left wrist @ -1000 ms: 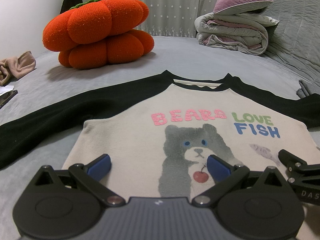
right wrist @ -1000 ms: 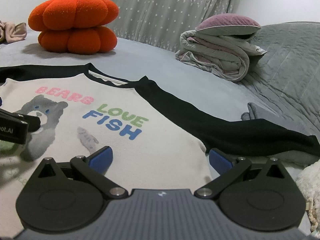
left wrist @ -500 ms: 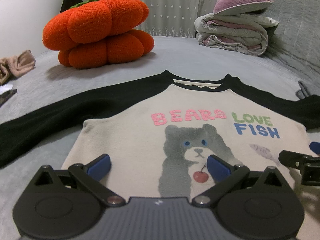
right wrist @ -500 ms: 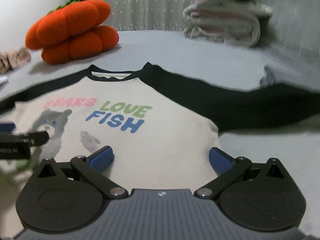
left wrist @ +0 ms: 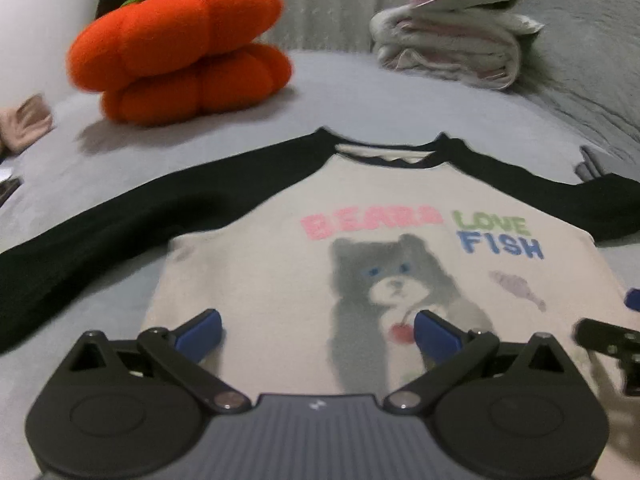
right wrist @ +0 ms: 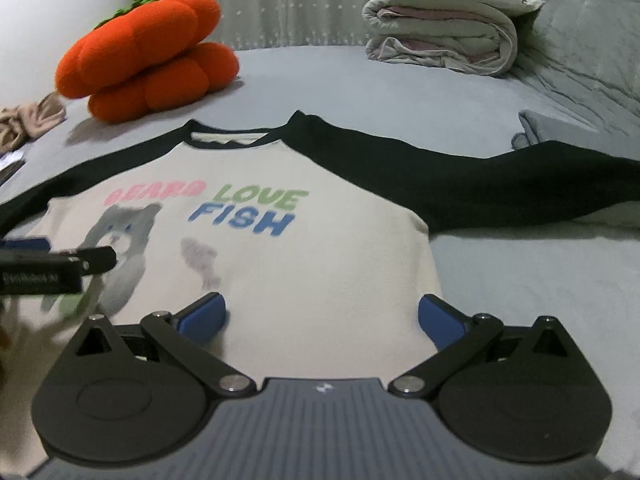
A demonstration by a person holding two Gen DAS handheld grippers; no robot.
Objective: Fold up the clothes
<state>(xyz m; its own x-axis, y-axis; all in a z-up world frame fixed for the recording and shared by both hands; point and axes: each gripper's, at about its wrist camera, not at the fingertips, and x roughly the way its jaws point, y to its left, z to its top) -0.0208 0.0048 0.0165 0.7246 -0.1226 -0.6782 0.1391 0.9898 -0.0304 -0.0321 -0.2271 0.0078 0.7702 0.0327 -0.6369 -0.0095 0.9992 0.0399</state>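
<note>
Sweatshirt (left wrist: 280,280), cream-bodied with black raglan sleeves and a bear print reading "BEARS LOVE FISH", lies face up and flat on the grey bedcover (right wrist: 360,80), directly ahead of both tongs with its neckline away from them and its hem toward them. Its long axis, sleeve tip to sleeve tip, runs crosswise to the fingers. The left gripper (left wrist: 316,332) sits over the lower left half of the body, just inside the side seam; the right gripper (right wrist: 320,316) sits over the lower right half, its outer finger at the garment's right edge. Both are spread wide and hold nothing. Each sleeve is nearer its own side's tongs, so a first fold would probably start from a bottom corner or a sleeve.

The hem is hidden beneath both gripper bodies, and the sleeve cuffs run out of frame. The left view is blurred. Whether the fingertips touch the cloth cannot be told. Beyond the collar sit an orange pumpkin cushion (right wrist: 148,56) to the left and a folded duvet (right wrist: 444,36) to the right, well apart from the garment.
</note>
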